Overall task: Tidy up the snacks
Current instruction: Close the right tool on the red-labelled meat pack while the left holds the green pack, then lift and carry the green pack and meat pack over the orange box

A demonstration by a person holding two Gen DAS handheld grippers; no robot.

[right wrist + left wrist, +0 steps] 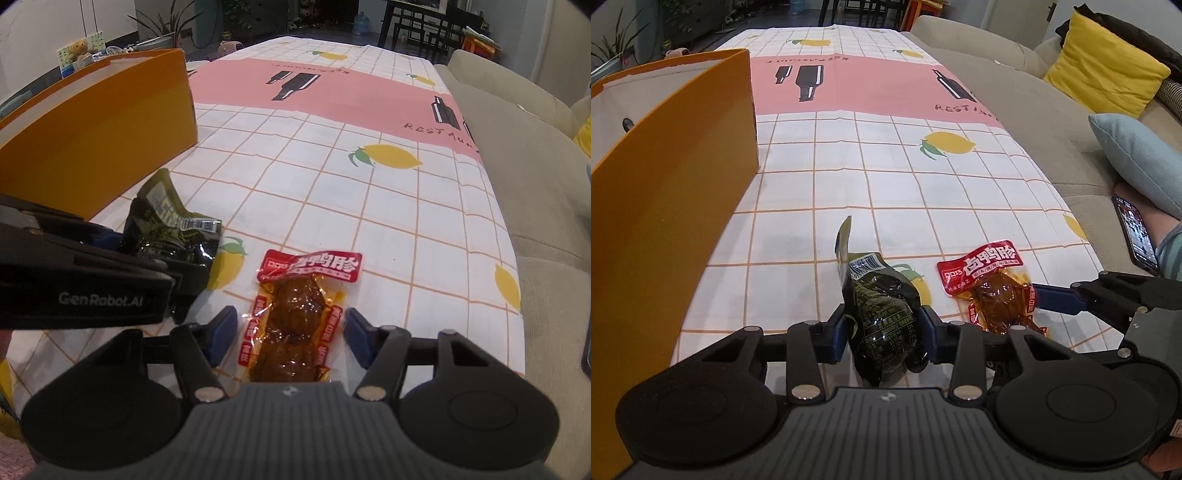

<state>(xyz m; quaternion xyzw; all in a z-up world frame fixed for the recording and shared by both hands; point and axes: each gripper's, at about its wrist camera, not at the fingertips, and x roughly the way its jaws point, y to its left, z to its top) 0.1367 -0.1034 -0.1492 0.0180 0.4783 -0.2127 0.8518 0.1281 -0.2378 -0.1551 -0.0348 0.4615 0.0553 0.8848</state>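
Left hand-held gripper (882,328), marked "GenRobot.AI", pinches dark snack packet (882,314); right hand-held gripper (290,332) open around red packet (295,314)

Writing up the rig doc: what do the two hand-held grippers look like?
Both match: the left hand-held gripper and right hand-held gripper have black linkage arms with silver pivot pins, blue finger pads, and a ribbed grey body. White "GenRobot.AI" lettering marks the left one's side.

Tablecloth (886,177): white grid, lemon prints, pink band with bottle drawings toward 12 o'clock. Beige sofa (1015,92) along table's 3 o'clock edge. On it: yellow cushion (1108,70), pale blue cushion (1137,158), phone (1136,232) with lit screen. Houseplant (166,22) at 11 o'clock.
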